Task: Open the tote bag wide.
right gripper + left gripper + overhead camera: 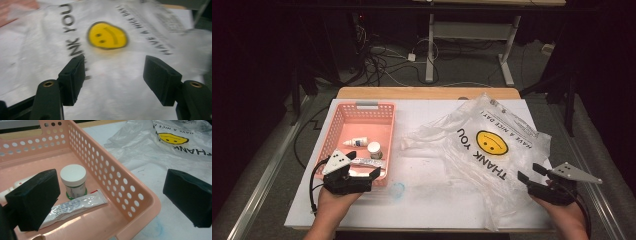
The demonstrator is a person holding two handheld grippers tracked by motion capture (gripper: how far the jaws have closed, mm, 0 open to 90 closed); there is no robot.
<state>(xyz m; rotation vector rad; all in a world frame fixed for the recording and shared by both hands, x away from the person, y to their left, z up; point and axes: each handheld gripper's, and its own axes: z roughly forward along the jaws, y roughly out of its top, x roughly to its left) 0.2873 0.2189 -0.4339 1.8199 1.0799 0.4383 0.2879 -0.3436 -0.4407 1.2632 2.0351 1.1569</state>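
Note:
A pink perforated basket sits at the left of the white table. Inside it are a small white-lidded jar, a white dropper bottle and a silver tube. My left gripper hovers open at the basket's near right corner. In the left gripper view one jaw is inside the basket near the jar and tube, and the other is outside the wall. A clear "THANK YOU" smiley bag lies crumpled at the right. My right gripper is open and empty over the bag.
A faint blue smudge marks the white sheet just right of the basket's near corner. The table's wooden far edge shows beyond the sheet. Behind it are cables on the floor and a desk frame.

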